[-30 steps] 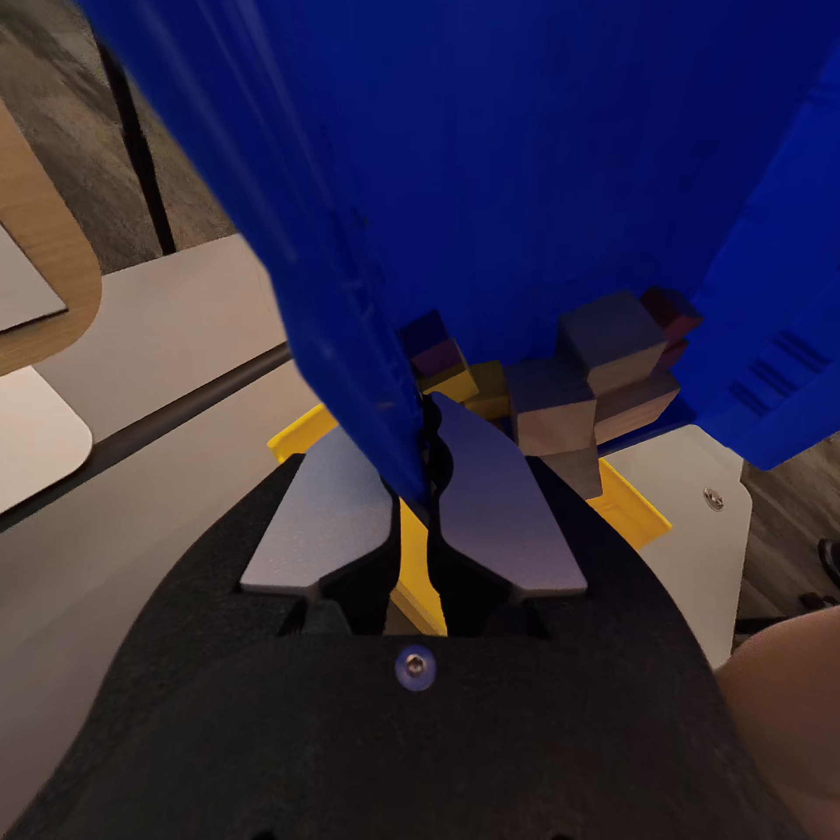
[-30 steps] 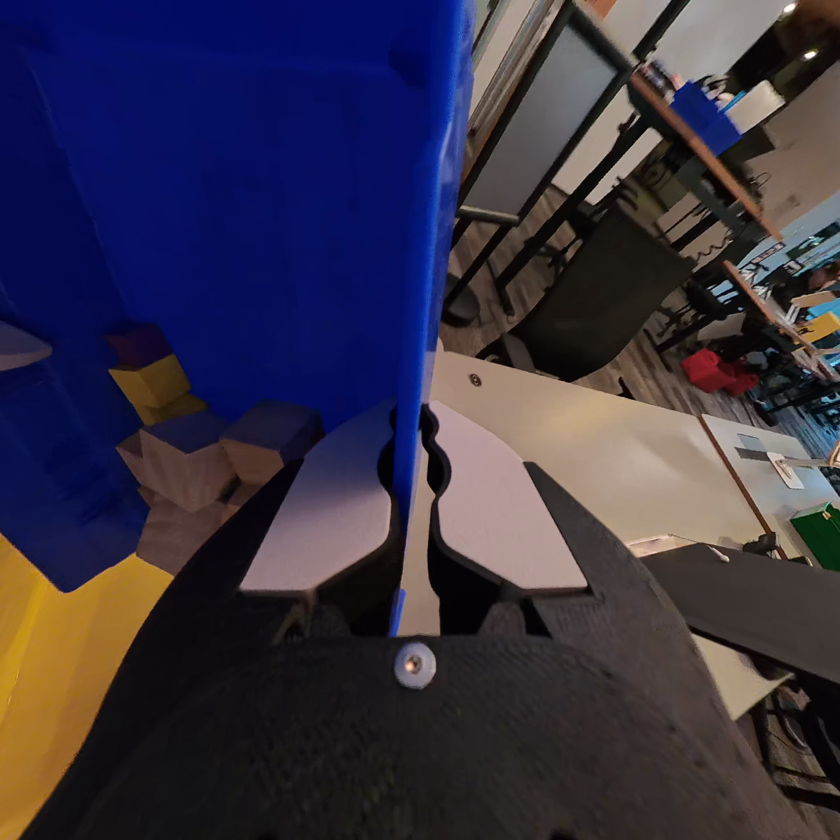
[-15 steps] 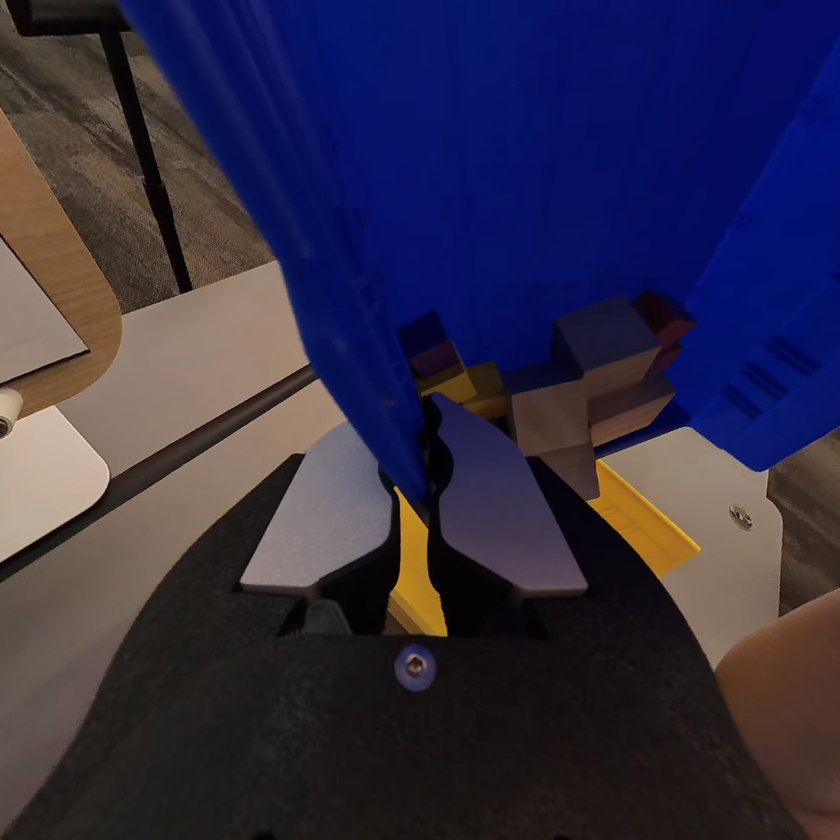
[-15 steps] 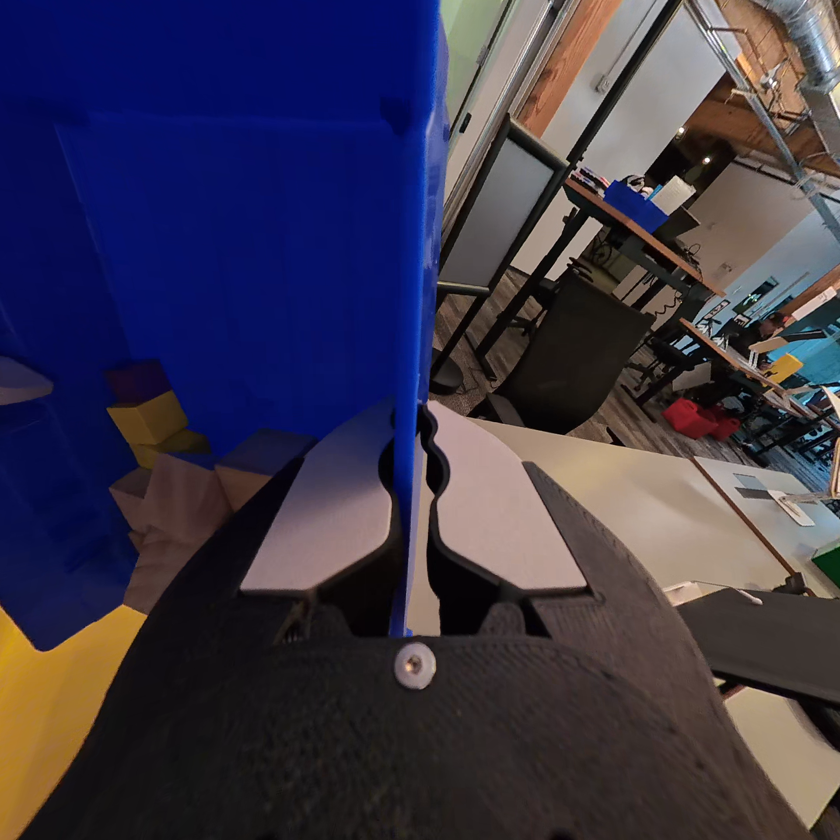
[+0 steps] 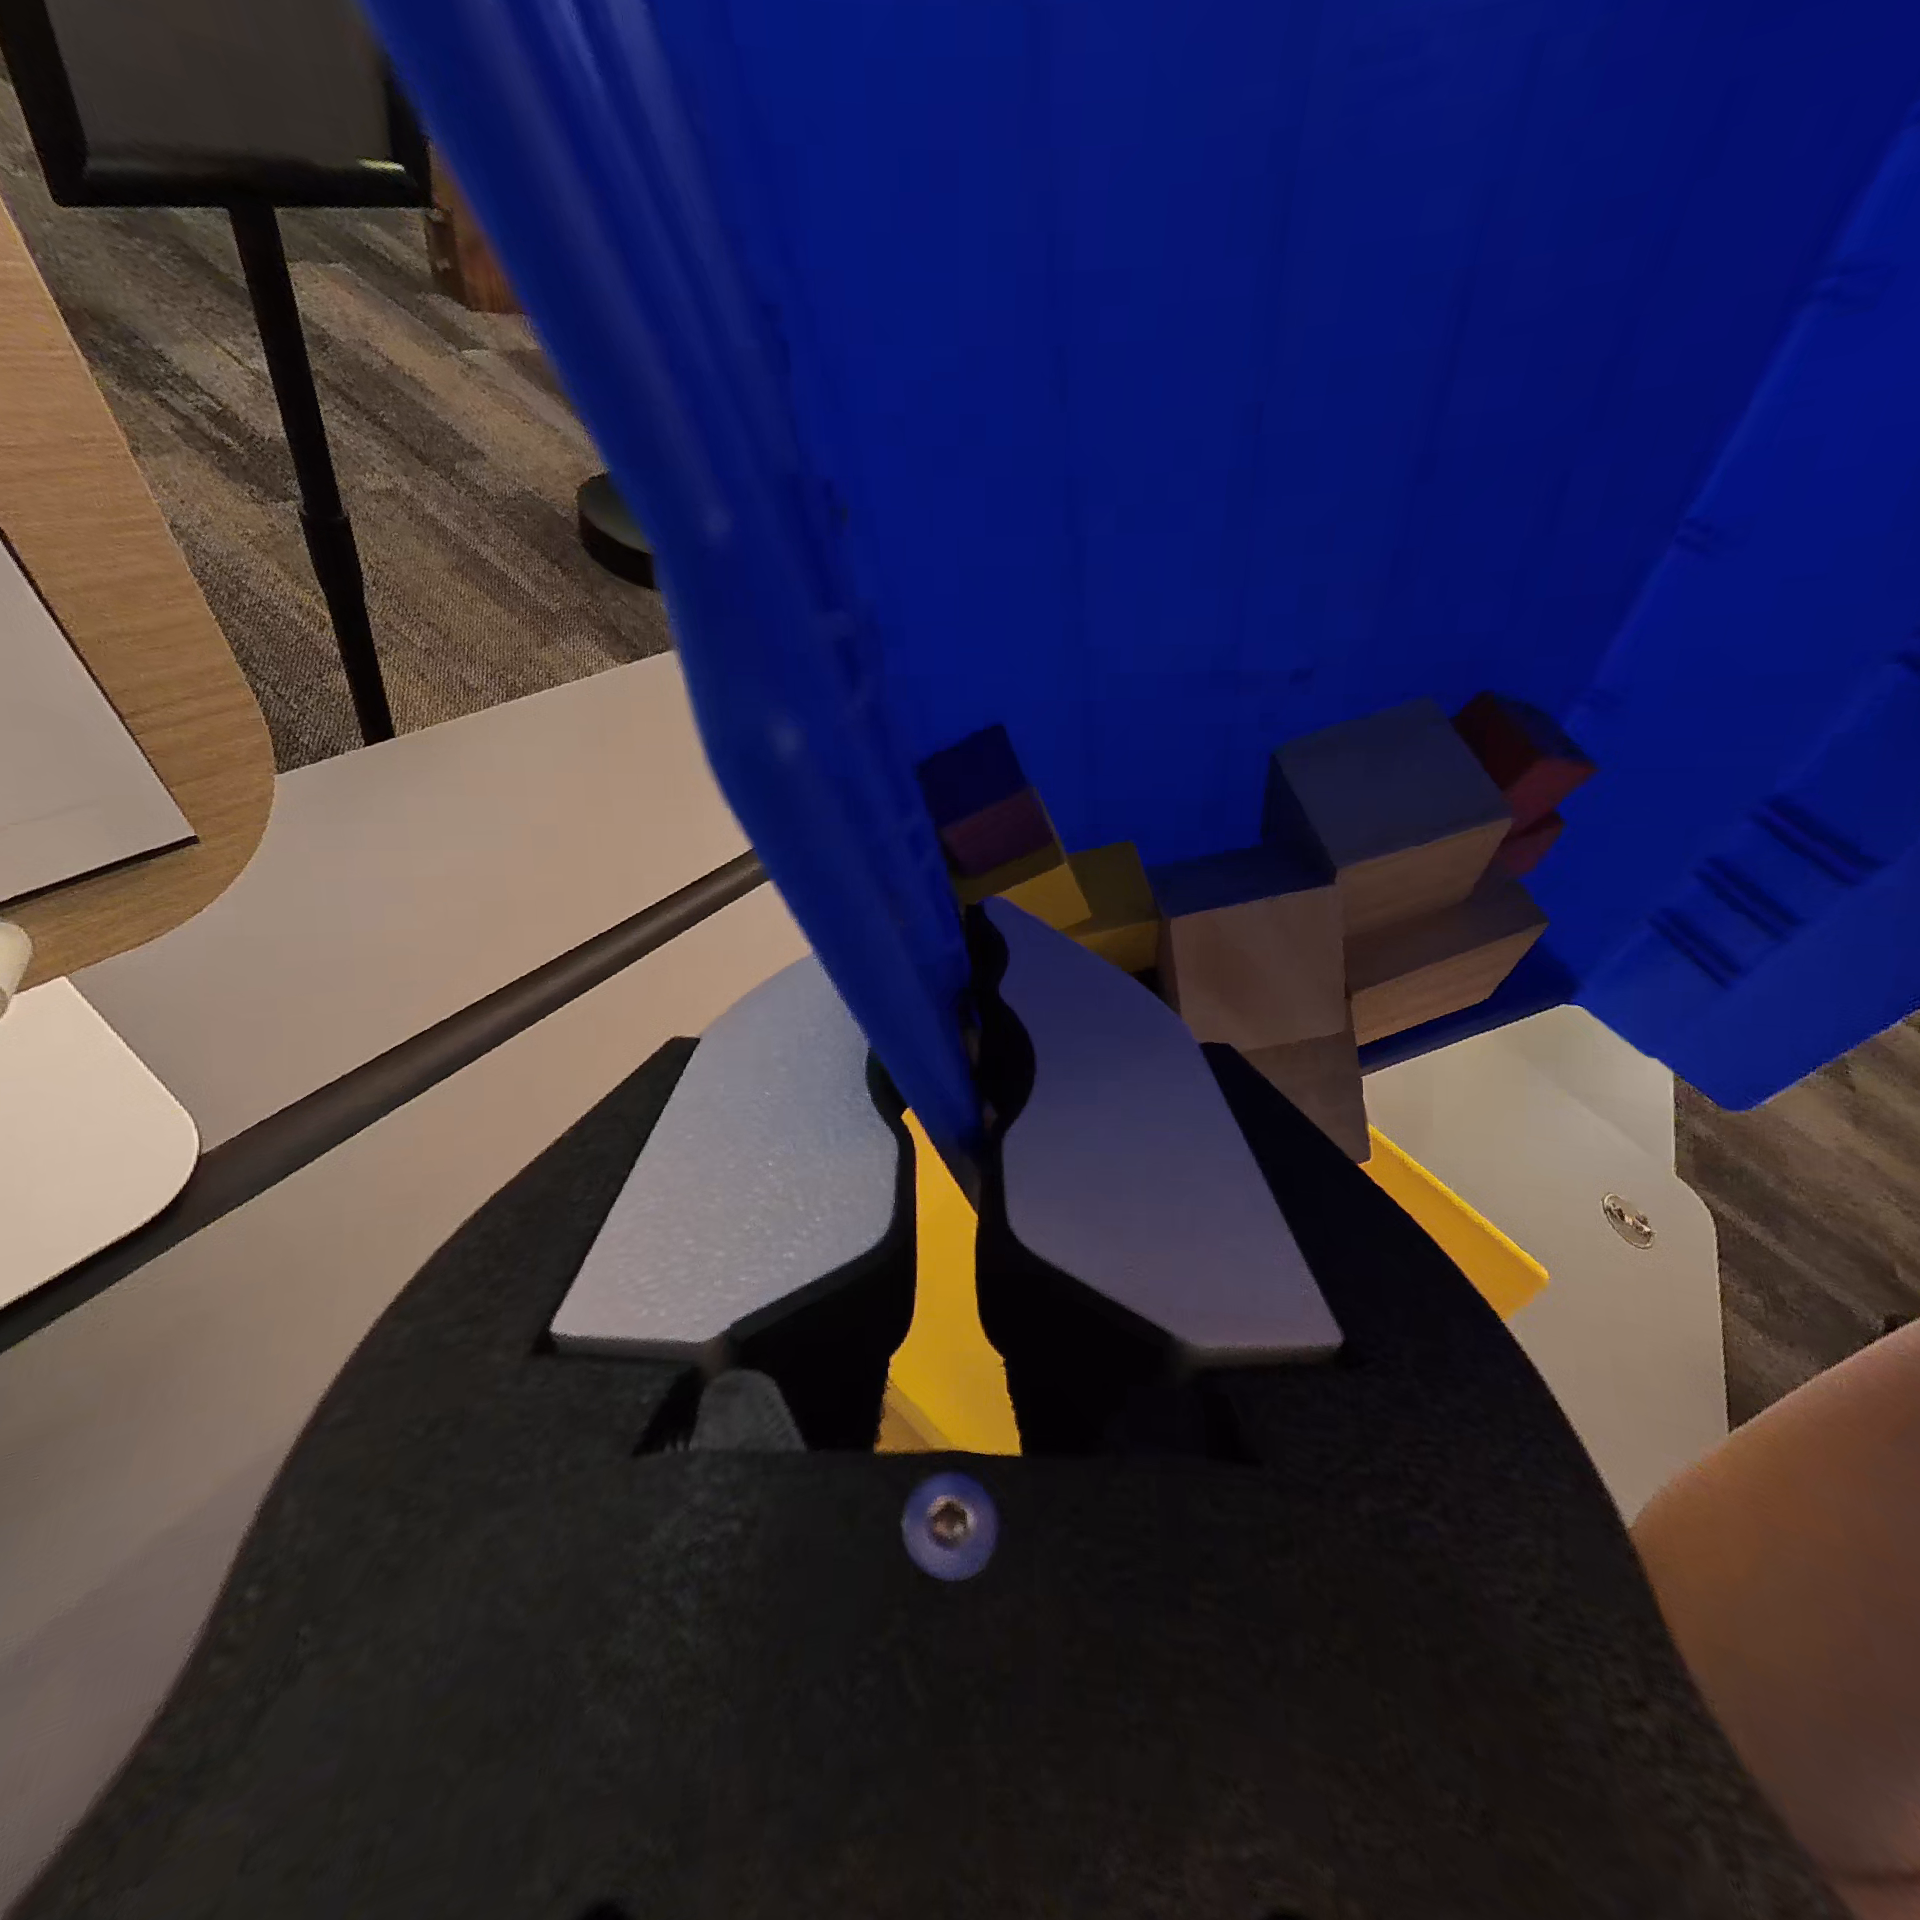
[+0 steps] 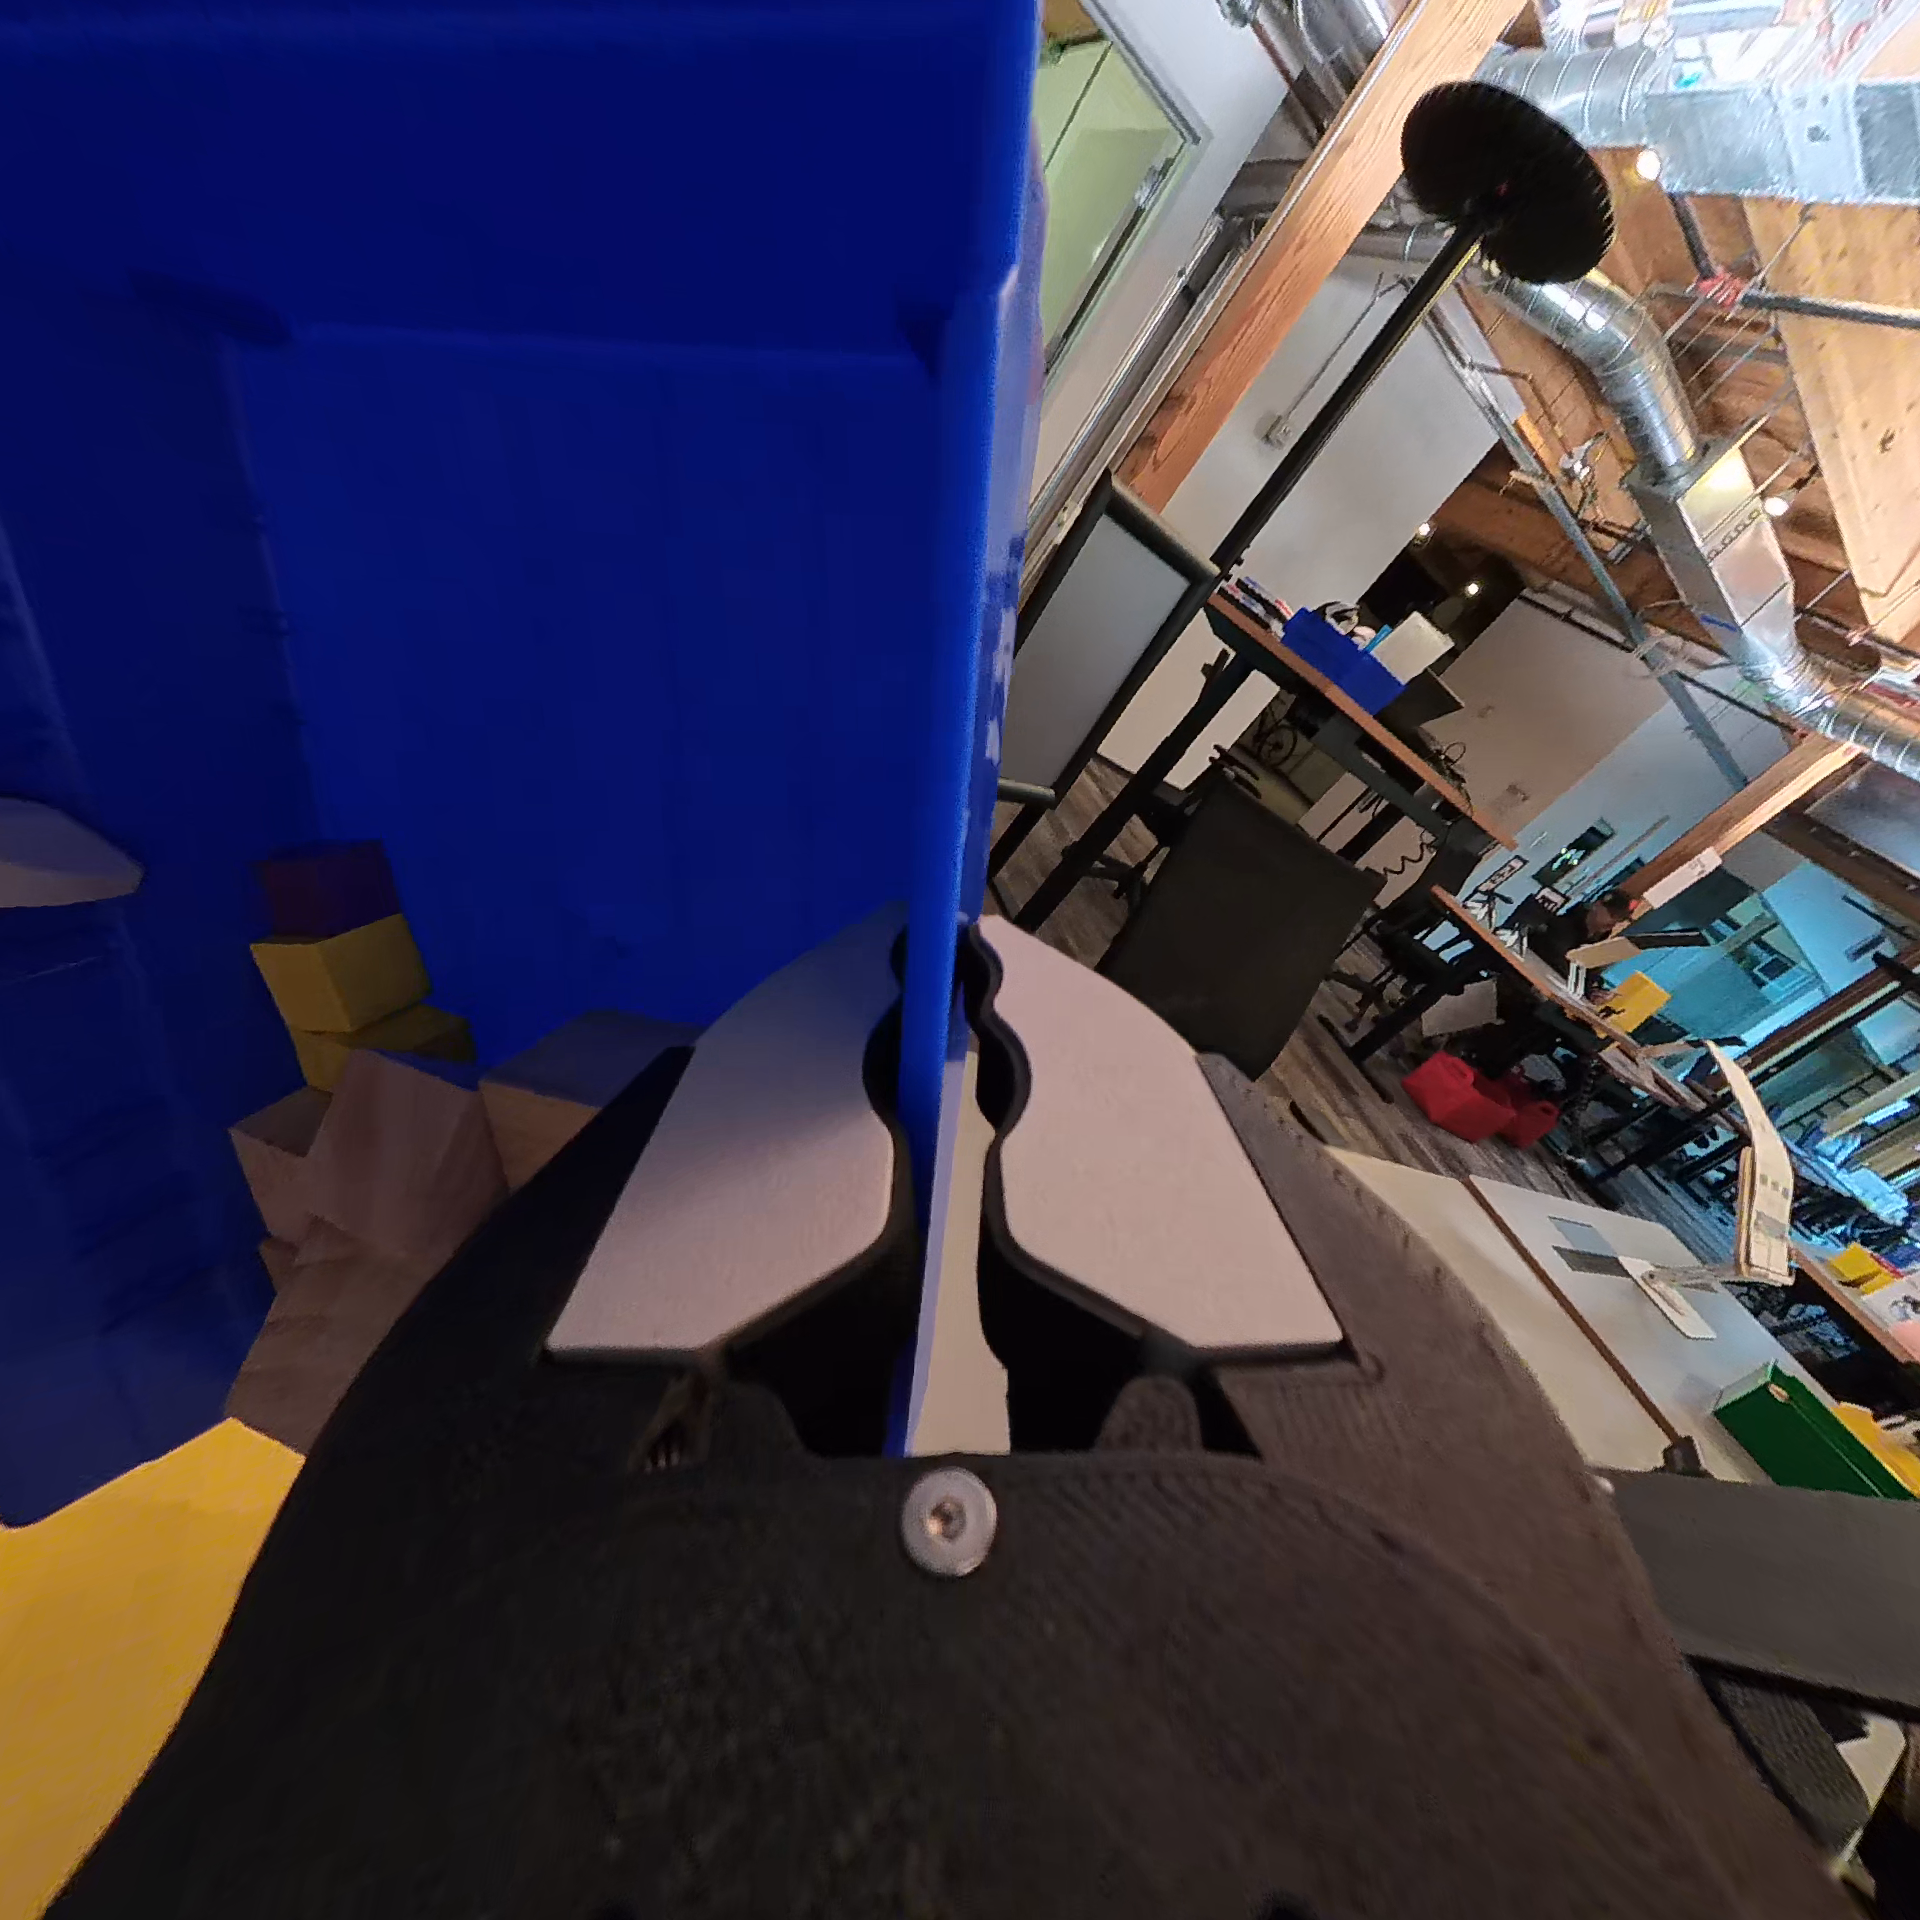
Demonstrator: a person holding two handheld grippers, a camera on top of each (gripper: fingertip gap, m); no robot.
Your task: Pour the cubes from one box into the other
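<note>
Cubes [image 5: 1340,914], wooden and painted yellow, purple and red, crowd at the lowered mouth of the blue box [image 5: 1195,395], tipped steeply above the yellow box [image 5: 1455,1236] on the white table [image 5: 436,831]; my left gripper [image 5: 971,1039] pinches one side wall of the blue box; my right gripper [image 6: 940,1049] pinches the opposite wall

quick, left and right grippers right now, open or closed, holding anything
Left gripper: closed on a side wall of the blue box.
Right gripper: closed on the opposite wall of the same box.
</note>
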